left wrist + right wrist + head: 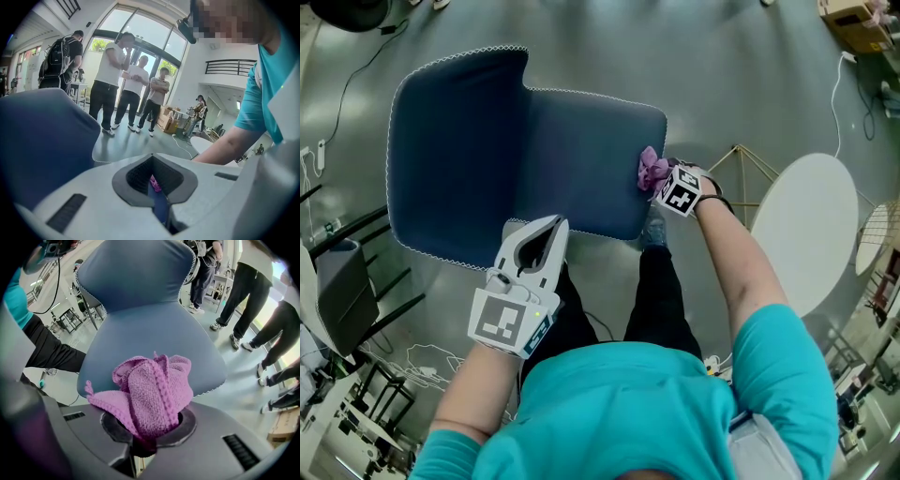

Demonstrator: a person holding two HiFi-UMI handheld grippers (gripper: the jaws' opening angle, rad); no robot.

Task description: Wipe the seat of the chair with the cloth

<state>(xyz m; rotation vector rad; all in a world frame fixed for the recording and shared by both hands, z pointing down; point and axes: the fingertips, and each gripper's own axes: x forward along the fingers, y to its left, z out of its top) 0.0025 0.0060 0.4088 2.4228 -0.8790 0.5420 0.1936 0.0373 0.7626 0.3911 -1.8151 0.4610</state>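
Here, right tongs (151,434) clamp a soft, light cloth (154,385) by its bunched middle, at the seat (140,333) edge; left tongs (158,190) closed, empty.

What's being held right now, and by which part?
The right gripper pinches the cloth by a bunched fold; the left gripper holds nothing.

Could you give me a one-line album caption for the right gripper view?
The right gripper, shut on a bunched purple cloth, faces the blue chair seat.
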